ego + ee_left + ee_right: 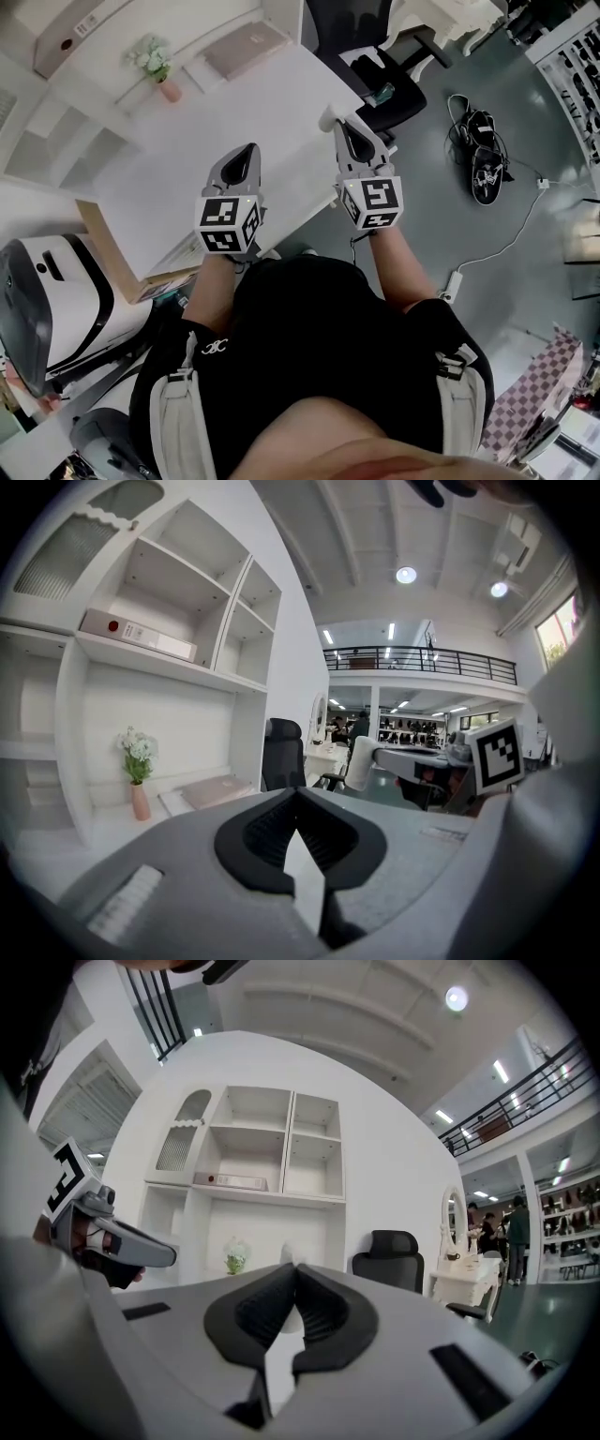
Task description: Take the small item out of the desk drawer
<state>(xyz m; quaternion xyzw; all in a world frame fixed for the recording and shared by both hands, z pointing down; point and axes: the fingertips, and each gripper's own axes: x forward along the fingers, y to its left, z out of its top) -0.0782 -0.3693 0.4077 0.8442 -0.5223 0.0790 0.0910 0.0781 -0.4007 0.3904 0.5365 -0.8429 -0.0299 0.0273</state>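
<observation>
Small item [360, 761], a pale rounded piece, appeared pinched at the very tip of the right gripper [340, 127]. It was held in the air above the front right corner of the desk [187, 178], out of any drawer, which suggests the main part of the task was done.

At the back left of the desk stood a vase of flowers [159, 73], untouched.

Over the desk's front edge hung the left gripper [249, 150]. Its jaws were pressed together with nothing between them, so it seemed to play no part in the carry.

Below it, a cluttered strip [173, 264] showed under the desk's front edge. This may have been the drawer, but the person's arm hid much of it, and whether it stood open could not be told.

Further right, the right gripper pointed roughly level across the desk's corner. Its dark pads met almost fully, with only a sliver of the pale piece showing past them, so the hold looked slight.

Beyond the desk's right side stood a black office chair [394, 94], well apart from both grippers.

What seemed left was minor:
- Set the piece down somewhere on the desk without letting it slip from so narrow a pinch.
- Possibly push the drawer shut, if it was in fact open.
</observation>
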